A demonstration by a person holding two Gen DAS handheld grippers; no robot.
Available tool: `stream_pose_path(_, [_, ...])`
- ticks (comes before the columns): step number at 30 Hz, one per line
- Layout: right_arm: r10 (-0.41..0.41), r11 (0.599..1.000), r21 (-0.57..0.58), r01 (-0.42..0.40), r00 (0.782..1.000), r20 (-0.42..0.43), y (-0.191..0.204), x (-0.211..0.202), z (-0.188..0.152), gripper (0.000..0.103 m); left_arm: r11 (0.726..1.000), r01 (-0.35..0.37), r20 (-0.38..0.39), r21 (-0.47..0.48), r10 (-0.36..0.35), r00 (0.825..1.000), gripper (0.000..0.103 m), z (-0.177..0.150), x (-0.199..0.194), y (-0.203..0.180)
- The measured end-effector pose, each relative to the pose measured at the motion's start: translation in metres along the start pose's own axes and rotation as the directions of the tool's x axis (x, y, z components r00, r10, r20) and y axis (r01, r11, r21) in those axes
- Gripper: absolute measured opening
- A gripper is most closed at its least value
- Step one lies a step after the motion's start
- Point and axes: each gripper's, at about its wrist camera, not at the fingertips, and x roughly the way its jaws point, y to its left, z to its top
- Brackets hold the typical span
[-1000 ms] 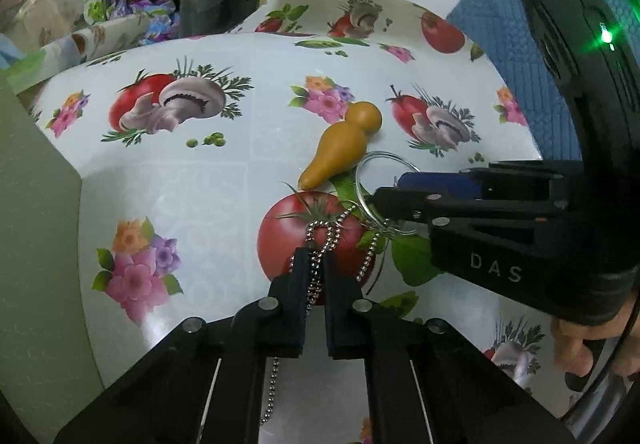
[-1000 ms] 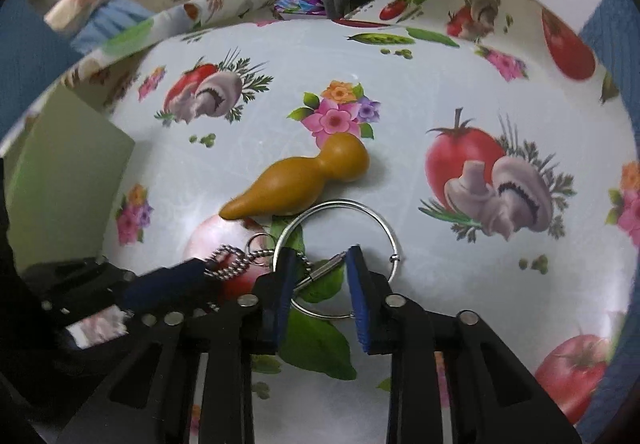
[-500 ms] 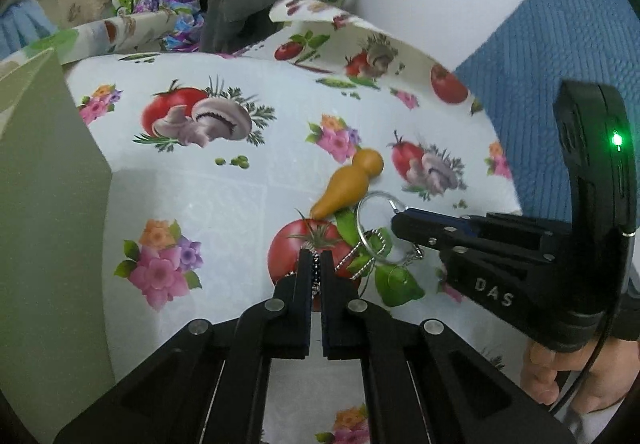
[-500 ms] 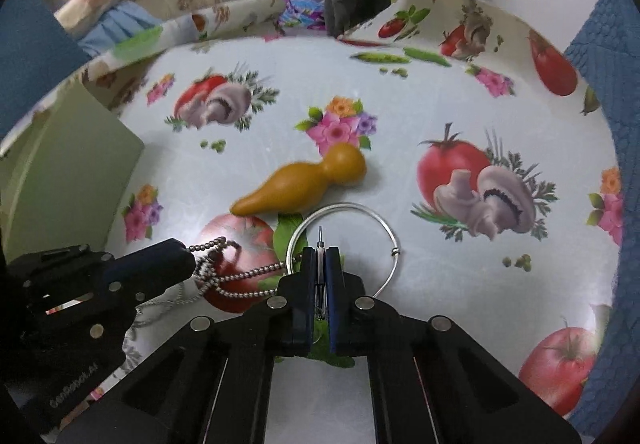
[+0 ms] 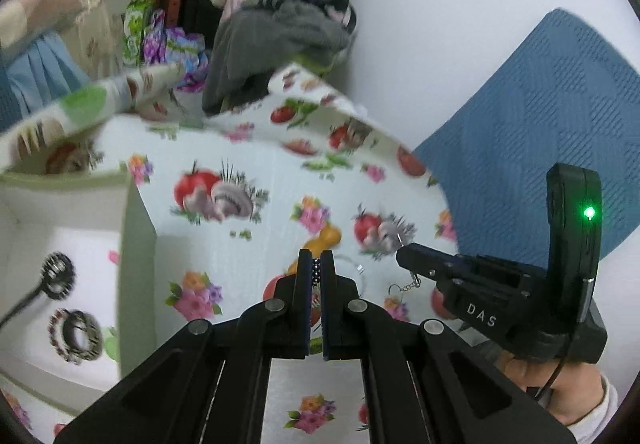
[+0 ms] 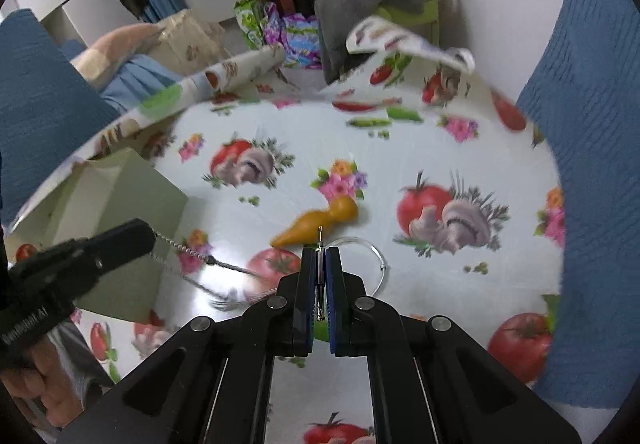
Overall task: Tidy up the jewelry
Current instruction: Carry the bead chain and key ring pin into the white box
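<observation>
My left gripper is shut on a silver ball chain, lifted above the table. The chain stretches from the left gripper toward my right gripper, which is shut on a thin metal pin pendant. In the left wrist view the right gripper holds the pin, with a small ring and chain link hanging below. A pale green box at the left holds beaded bracelets. A large silver ring lies on the table.
An orange gourd-shaped piece lies on the tomato-and-mushroom tablecloth beside the silver ring. The green box also shows in the right wrist view. A blue textured surface is at the right. Clothes and bags are piled beyond the table.
Both grippers have risen well above the table, lifting the chain and pin. The left gripper swung left, so the open box and its bracelets came into view. The big ring stayed down.
</observation>
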Motion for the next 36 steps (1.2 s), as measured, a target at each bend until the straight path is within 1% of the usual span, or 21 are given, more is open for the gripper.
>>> stream_pose_path(4, [-0.008,1.0,-0.017,0.009,0.999,0.05,0.014,-0.036,0.015,0.002,1.0,0.001,0.032,0.024,-0.002,0.999,0.0,0.021,-0.03,-0.014])
stream_pose_path(10, [0.002,0.999,-0.04,0.003,0.993,0.114,0.043,-0.082,0.04,0.002,0.998,-0.014,0.069,0.058,0.01,0.998,0.001,0.051,-0.075,-0.029])
stream_pose_path(14, [0.016,0.998,-0.059,-0.007,0.989,0.148,0.065,-0.105,0.057,0.002,0.996,-0.039,0.088,0.074,0.032,0.996,0.001,0.068,-0.103,-0.026])
stream_pose_path(18, [0.037,0.996,-0.081,-0.023,0.985,0.171,0.09,-0.122,0.073,0.002,0.995,-0.065,0.099,0.069,0.058,0.993,0.001,0.084,-0.131,-0.012])
stream_pose_path(20, [0.06,0.995,-0.091,-0.045,0.985,0.164,0.106,-0.125,0.081,0.002,0.995,-0.084,0.106,0.061,0.078,0.991,0.001,0.091,-0.145,0.001])
stream_pose_path(23, [0.074,0.992,-0.113,-0.055,0.983,0.17,0.129,-0.128,0.088,0.002,0.994,-0.103,0.123,0.046,0.097,0.988,0.001,0.098,-0.163,0.017])
stream_pose_path(28, [0.116,0.985,-0.143,-0.092,0.978,0.171,0.169,-0.125,0.1,0.002,0.991,-0.131,0.134,0.016,0.128,0.983,0.001,0.101,-0.187,0.053])
stream_pose_path(32, [0.141,0.981,-0.154,-0.117,0.977,0.157,0.195,-0.112,0.101,0.002,0.99,-0.139,0.122,-0.007,0.139,0.983,0.001,0.093,-0.191,0.078])
stream_pose_path(36, [0.155,0.977,-0.168,-0.135,0.981,0.116,0.215,-0.091,0.091,0.002,0.988,-0.149,0.105,-0.03,0.151,0.983,0.001,0.08,-0.185,0.103])
